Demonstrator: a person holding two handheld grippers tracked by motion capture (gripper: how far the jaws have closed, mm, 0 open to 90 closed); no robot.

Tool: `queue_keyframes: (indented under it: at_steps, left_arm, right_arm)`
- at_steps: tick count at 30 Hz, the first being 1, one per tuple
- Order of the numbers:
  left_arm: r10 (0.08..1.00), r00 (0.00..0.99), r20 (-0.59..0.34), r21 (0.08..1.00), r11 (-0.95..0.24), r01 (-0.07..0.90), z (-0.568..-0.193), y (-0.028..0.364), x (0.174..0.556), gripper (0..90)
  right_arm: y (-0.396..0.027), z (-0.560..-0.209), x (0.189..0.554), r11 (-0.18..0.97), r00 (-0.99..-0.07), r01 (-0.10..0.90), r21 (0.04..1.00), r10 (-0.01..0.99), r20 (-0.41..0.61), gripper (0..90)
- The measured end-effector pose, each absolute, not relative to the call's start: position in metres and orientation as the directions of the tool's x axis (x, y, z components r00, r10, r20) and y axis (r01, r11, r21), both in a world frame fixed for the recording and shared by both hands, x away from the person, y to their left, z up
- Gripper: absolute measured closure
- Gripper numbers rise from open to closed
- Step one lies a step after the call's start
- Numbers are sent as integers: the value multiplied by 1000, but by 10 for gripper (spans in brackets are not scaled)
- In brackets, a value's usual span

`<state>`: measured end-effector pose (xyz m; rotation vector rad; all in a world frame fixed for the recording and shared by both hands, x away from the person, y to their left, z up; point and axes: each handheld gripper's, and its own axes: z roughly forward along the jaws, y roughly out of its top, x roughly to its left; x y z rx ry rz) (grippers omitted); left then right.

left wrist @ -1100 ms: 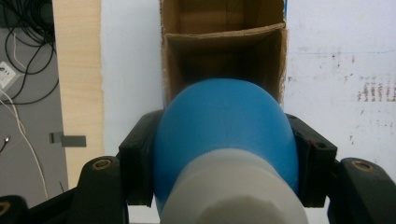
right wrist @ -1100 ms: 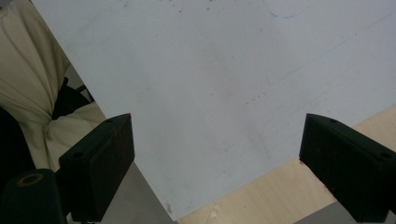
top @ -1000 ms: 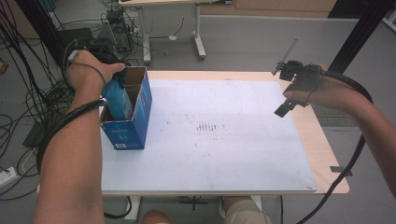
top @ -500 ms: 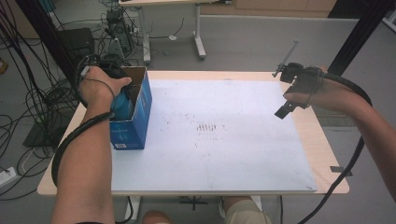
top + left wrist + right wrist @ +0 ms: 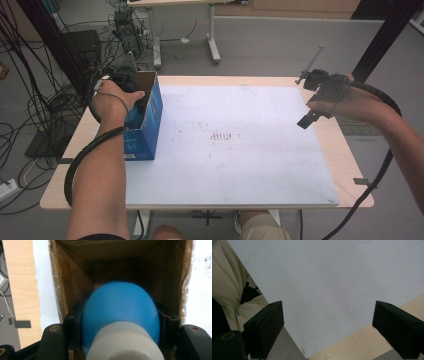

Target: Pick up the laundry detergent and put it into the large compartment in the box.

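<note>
A blue cardboard box [image 5: 151, 125] stands open-topped at the left of the white board [image 5: 240, 160]. My left gripper [image 5: 136, 106] reaches down into it, shut on a blue rounded object [image 5: 133, 119] with a white end. In the left gripper view the blue object [image 5: 120, 307] sits pinched between both fingers [image 5: 73, 327], low between the box's brown inner walls [image 5: 75, 277]. My right gripper [image 5: 314, 111] hovers above the board's right edge. In the right gripper view it [image 5: 327, 322] stands open with nothing between its jaws.
The wooden table [image 5: 347, 150] shows as a rim around the board. Faint red marks [image 5: 222, 136] dot the board's middle. Cables and black equipment [image 5: 60, 50] crowd the floor at left. Another desk's legs [image 5: 212, 40] stand beyond the far edge.
My left hand has sunk, taking the blue object deeper into the box. The right hand has stayed where it was.
</note>
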<state>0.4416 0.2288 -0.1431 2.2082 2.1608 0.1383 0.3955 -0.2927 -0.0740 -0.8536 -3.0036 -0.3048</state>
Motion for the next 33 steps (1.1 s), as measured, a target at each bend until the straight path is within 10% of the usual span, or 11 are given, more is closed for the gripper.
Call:
queue_keyframes:
  at_steps: [33]
  left_arm:
    - [999,28,30,97,-31,995,-153,233,441,377]
  right_arm:
    - [-289,-76,396,833,-851,523,179,522,57,101]
